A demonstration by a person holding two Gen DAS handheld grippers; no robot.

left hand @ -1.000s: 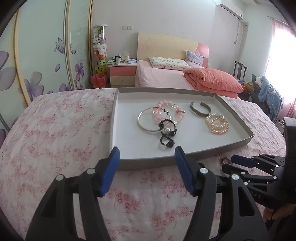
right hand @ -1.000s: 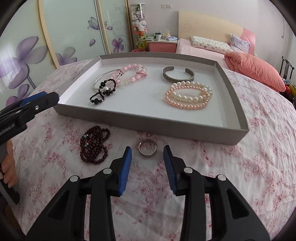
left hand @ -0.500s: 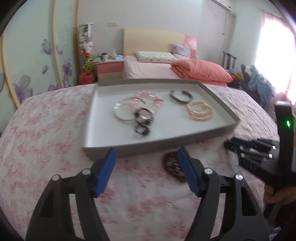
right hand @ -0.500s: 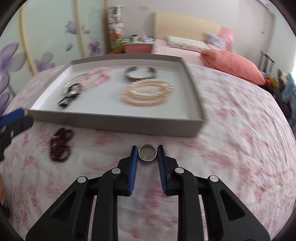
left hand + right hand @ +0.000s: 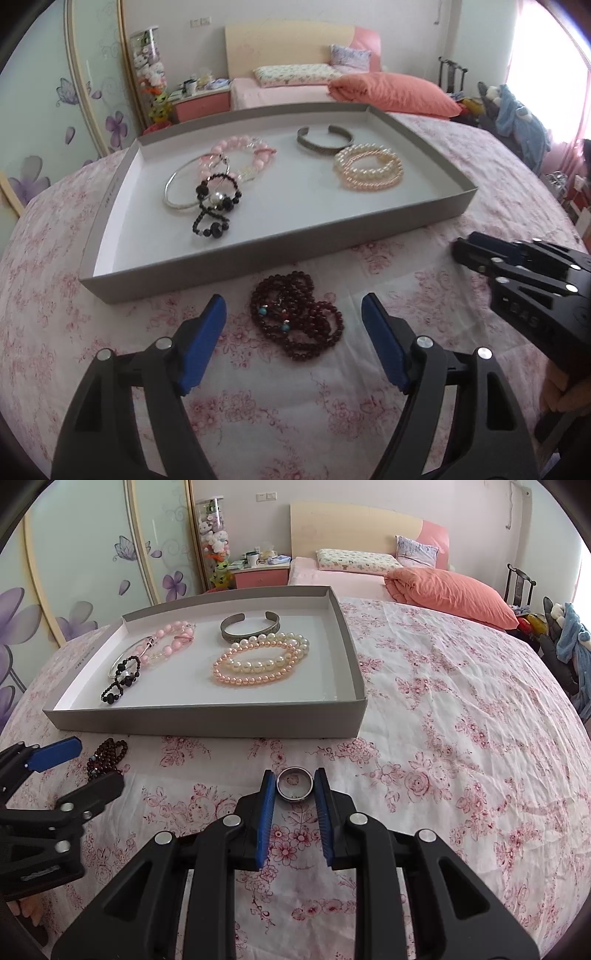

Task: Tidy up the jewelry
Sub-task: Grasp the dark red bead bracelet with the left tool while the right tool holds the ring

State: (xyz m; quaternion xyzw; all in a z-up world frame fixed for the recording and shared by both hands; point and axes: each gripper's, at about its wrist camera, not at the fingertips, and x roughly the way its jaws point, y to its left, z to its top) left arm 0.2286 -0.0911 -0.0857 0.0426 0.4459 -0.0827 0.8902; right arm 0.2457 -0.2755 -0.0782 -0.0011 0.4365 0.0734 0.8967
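Right tool (image 5: 294, 788) is clenched on the silver ring (image 5: 294, 783), pinned between its 2 fingers. Left tool (image 5: 293, 319) is spread wide, its fingers flanking the dark red bead strand (image 5: 295, 314) without contact.

Bright daylight pours from a window (image 5: 550, 70) at right, blown out to glare. Shadows are soft. Both views are sharp, with fisheye bending and dark corners.

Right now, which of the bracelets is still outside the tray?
The dark red bead bracelet, coiled on the floral bedspread in front of the tray, between the left gripper's open jaws. The pink, pearl, black-bead and metal ones lie inside.
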